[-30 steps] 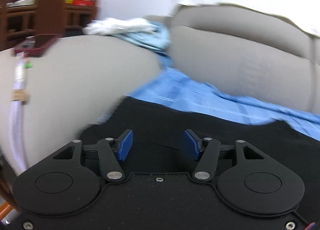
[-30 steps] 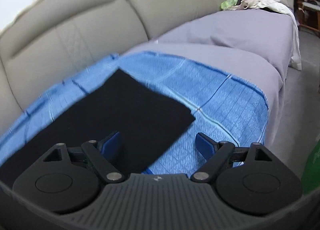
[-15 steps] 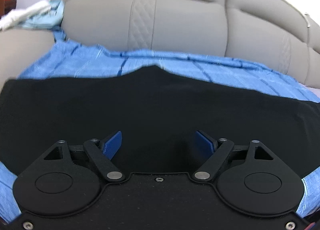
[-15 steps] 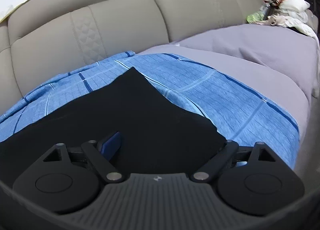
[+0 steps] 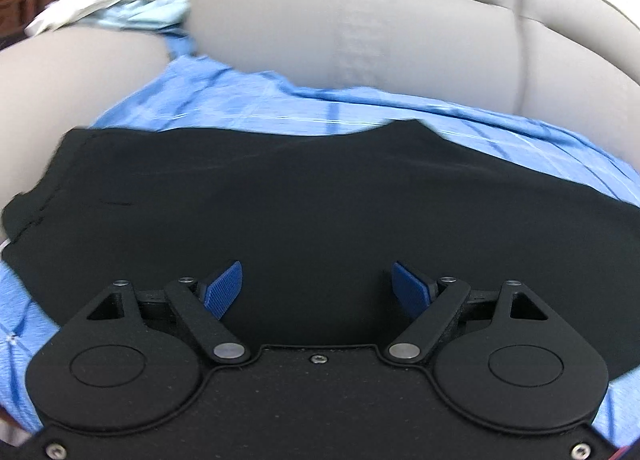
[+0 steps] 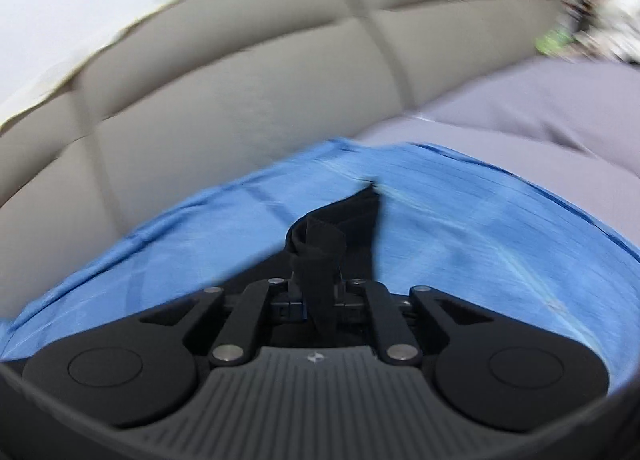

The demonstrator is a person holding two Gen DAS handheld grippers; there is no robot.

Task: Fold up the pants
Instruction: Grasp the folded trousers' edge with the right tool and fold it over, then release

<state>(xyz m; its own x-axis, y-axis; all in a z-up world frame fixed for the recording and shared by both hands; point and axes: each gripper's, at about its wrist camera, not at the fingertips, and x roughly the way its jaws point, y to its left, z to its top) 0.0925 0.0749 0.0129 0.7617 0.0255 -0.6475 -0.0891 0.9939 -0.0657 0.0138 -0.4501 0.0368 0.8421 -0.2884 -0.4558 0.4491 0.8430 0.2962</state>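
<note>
The black pants [image 5: 304, 203] lie spread flat on a blue striped cloth [image 5: 280, 107] over the sofa seat. My left gripper [image 5: 318, 286] is open and empty, its blue pads just above the near edge of the pants. My right gripper [image 6: 318, 292] is shut on a bunched end of the pants [image 6: 328, 232] and holds it lifted off the blue cloth [image 6: 460, 219]. The pads of the right gripper are hidden by the fabric.
The beige sofa backrest [image 5: 360, 31] rises behind the cloth, with the armrest [image 5: 72, 79] at left holding crumpled pale fabric [image 5: 120, 3]. A grey sheet [image 6: 540, 111] covers the seat to the right, with a pile of clothes [image 6: 600, 23] beyond.
My right gripper closed on the pants' end and lifted it; half a second ago it was open over flat fabric. My left gripper's view swung left, staying open over the pants.
</note>
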